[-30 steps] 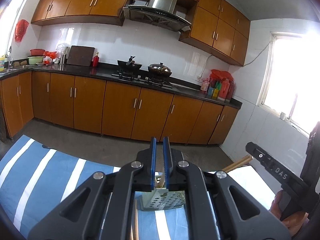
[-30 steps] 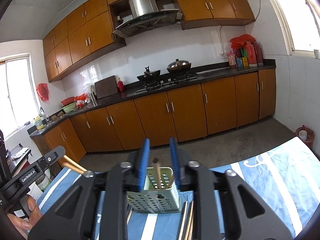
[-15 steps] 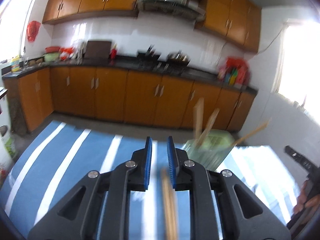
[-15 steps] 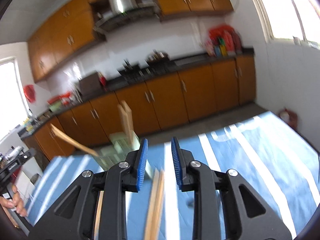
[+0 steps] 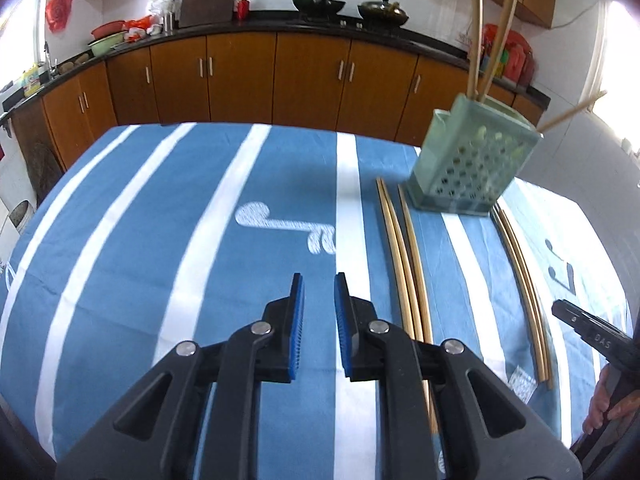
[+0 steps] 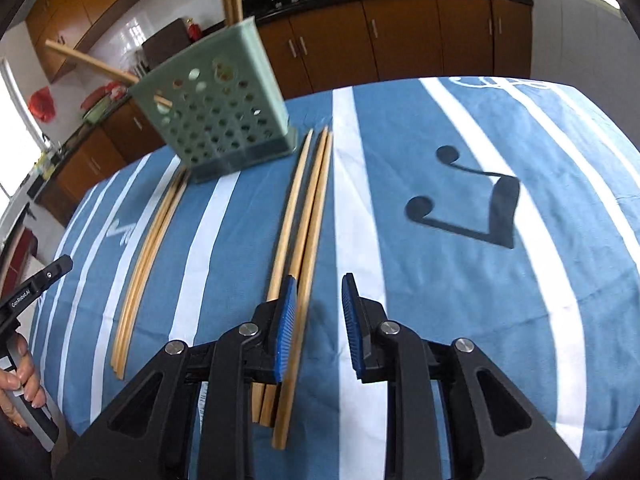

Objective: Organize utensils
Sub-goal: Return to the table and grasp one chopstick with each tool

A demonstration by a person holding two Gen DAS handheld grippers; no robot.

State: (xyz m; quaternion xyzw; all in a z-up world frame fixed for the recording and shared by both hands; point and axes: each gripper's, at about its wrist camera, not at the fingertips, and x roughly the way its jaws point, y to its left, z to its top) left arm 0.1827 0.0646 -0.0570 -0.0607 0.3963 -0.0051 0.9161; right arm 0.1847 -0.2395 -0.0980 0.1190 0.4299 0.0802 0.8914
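A pale green perforated utensil holder (image 5: 472, 160) stands at the far side of the table and holds a few wooden chopsticks (image 5: 476, 28); it also shows in the right wrist view (image 6: 216, 108). Loose chopsticks lie in two groups on the cloth: one group (image 5: 404, 256) just right of my left gripper (image 5: 319, 300), another (image 5: 524, 284) farther right. In the right wrist view the near group (image 6: 300, 232) runs under the left finger of my right gripper (image 6: 318, 304); the other group (image 6: 148, 248) lies to the left. Both grippers are open and empty above the cloth.
A blue cloth with white stripes (image 5: 160, 240) covers the table. Brown kitchen cabinets (image 5: 240, 76) with a dark counter stand behind it. The other handle and a hand show at the edges (image 5: 592, 340) (image 6: 24, 312).
Both grippers have tilted down from facing the kitchen to facing the table top. The holder has moved from centre view to the side, and the loose chopsticks have come into view.
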